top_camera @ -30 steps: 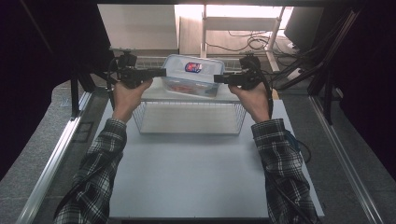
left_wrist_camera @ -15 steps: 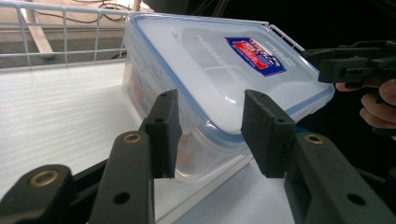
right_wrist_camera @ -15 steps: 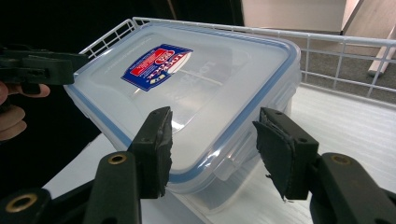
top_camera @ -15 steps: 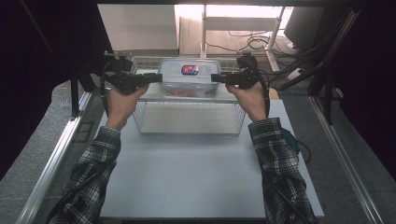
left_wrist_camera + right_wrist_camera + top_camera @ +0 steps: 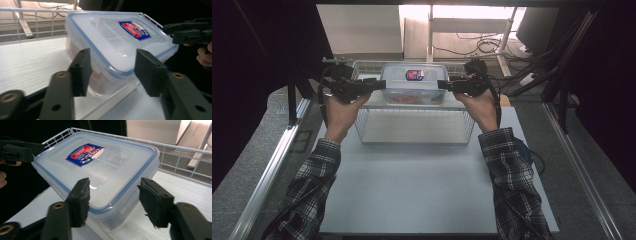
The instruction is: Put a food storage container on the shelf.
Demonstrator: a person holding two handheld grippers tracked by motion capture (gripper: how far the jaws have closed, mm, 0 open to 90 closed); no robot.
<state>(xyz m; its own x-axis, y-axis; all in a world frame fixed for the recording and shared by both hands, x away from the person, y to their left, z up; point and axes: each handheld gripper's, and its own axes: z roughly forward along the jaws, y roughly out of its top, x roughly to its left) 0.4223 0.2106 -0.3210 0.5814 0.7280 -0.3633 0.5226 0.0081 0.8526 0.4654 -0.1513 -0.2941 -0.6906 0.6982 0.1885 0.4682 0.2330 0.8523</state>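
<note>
Clear plastic food box (image 5: 414,84) sits on the upper shelf of a white wire rack (image 5: 412,131) at the far end of the tabletop (image 5: 412,190), rack rail right behind it. Box is rectangular with rounded corners, see-through walls, frosted snap-on lid with a blue seal line around the rim and a red-and-blue brand sticker (image 5: 414,75) on top; something reddish shows through the walls, can't tell what. In the gripper views the box looks tilted, but those cameras roll with the hands, so can't say if it's really off level. Left gripper (image 5: 379,85) comes in level at the box's left end, right gripper (image 5: 443,85) level at its right end, facing each other across it. Left gripper view (image 5: 111,71): jaws roughly half open, a corner of the box in the gap between them, pads just clear of the lid edge and wall, not pressing; jaws have just been opening. Right gripper view (image 5: 112,200): same picture, opposite corner between the pads, gap visible on both sides, nothing clamped, and its jaws have also just been opening. Neither gripper has hold of the box; it rests on the shelf on its own. Both hands wrap the gripper bodies, plaid sleeves coming in from the near edge
</note>
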